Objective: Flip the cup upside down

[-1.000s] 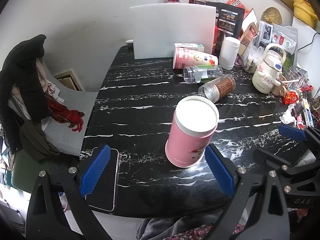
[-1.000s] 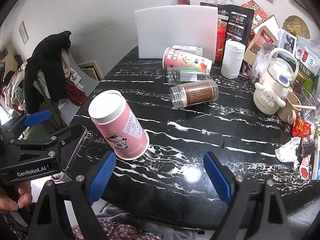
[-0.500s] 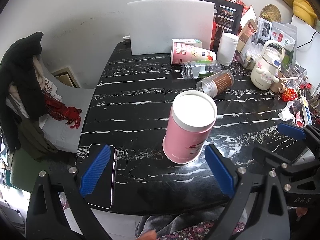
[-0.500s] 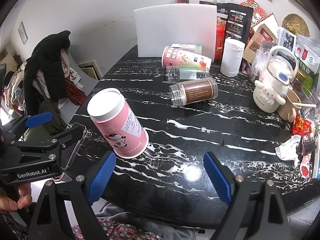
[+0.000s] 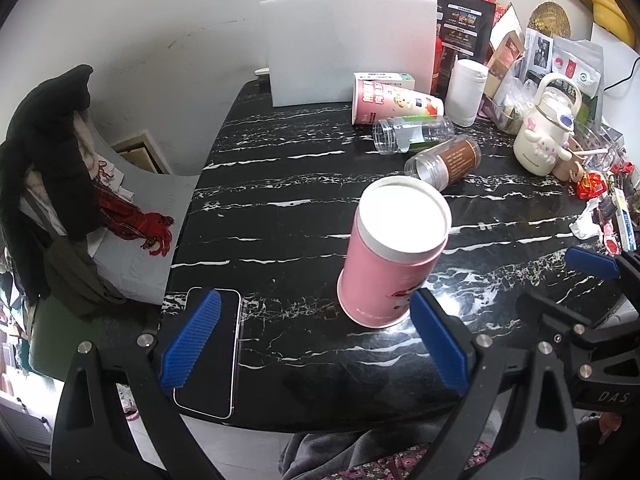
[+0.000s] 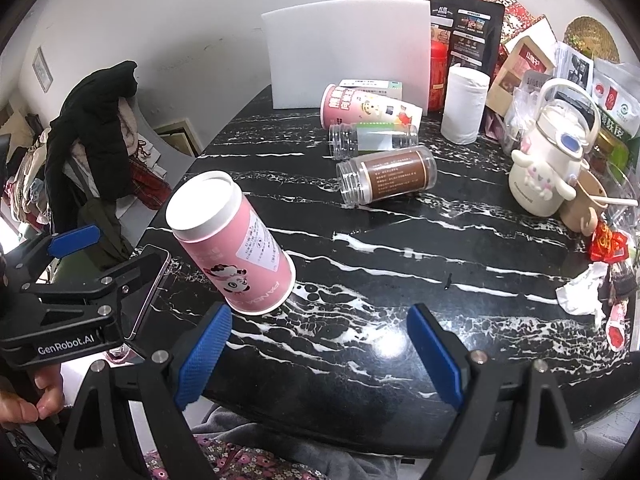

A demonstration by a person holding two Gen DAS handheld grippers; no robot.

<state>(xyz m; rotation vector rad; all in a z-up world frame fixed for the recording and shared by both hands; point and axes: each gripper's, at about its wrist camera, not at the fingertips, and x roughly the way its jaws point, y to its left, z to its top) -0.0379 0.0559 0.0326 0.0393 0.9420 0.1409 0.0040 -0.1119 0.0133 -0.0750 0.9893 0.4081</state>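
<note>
Jaws of both grippers, left gripper [image 5: 312, 336] and right gripper [image 6: 318, 354], spread around nothing; one upside-down pink cup [image 5: 394, 252], two fallen jars [image 6: 386, 178].

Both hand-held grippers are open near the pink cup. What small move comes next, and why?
Probably ease the left hand-held gripper forward and slightly right, since the upright pink cup stands just ahead, nearer its right finger than centred, and untouched. The right hand-held gripper has it off to one side.
</note>
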